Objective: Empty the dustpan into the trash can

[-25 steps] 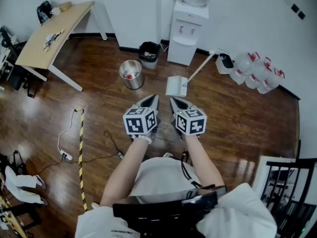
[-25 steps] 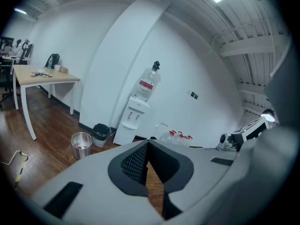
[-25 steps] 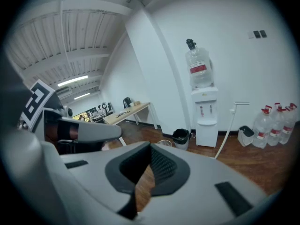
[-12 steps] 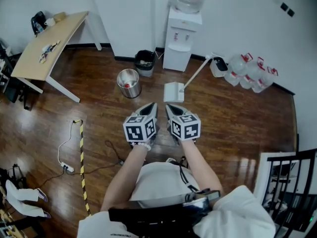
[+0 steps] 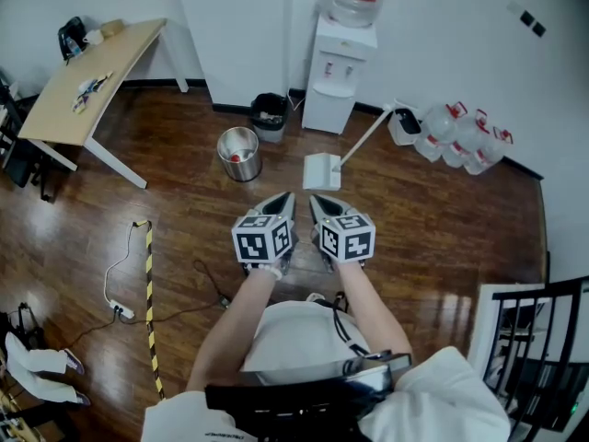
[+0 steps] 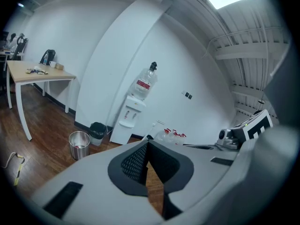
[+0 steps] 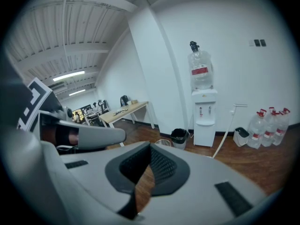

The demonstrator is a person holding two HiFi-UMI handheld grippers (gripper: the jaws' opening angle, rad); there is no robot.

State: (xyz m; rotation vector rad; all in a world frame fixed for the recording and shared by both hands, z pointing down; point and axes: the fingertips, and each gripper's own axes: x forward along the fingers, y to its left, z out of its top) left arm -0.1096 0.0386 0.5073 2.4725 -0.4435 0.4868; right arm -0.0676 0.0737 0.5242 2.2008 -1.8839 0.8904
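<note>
A white dustpan (image 5: 322, 170) lies on the wooden floor, its long handle (image 5: 366, 134) leaning up toward the wall; the handle (image 7: 226, 129) also shows in the right gripper view. A round metal trash can (image 5: 239, 153) with something red inside stands to its left, also seen as the metal trash can (image 6: 79, 144). My left gripper (image 5: 286, 196) and right gripper (image 5: 314, 197) hang side by side just short of the dustpan, both shut and empty. The left gripper (image 6: 147, 143) and right gripper (image 7: 150, 146) jaws meet at the tips.
A black bin (image 5: 270, 116) and a water dispenser (image 5: 340, 72) stand against the wall. Several water bottles (image 5: 460, 138) cluster at the right. A desk (image 5: 87, 76) is at far left. A cable and striped tape (image 5: 149, 293) lie on the floor.
Both grippers have edged a little forward toward the dustpan, and the head view has shifted with them. Both stay shut and empty.
</note>
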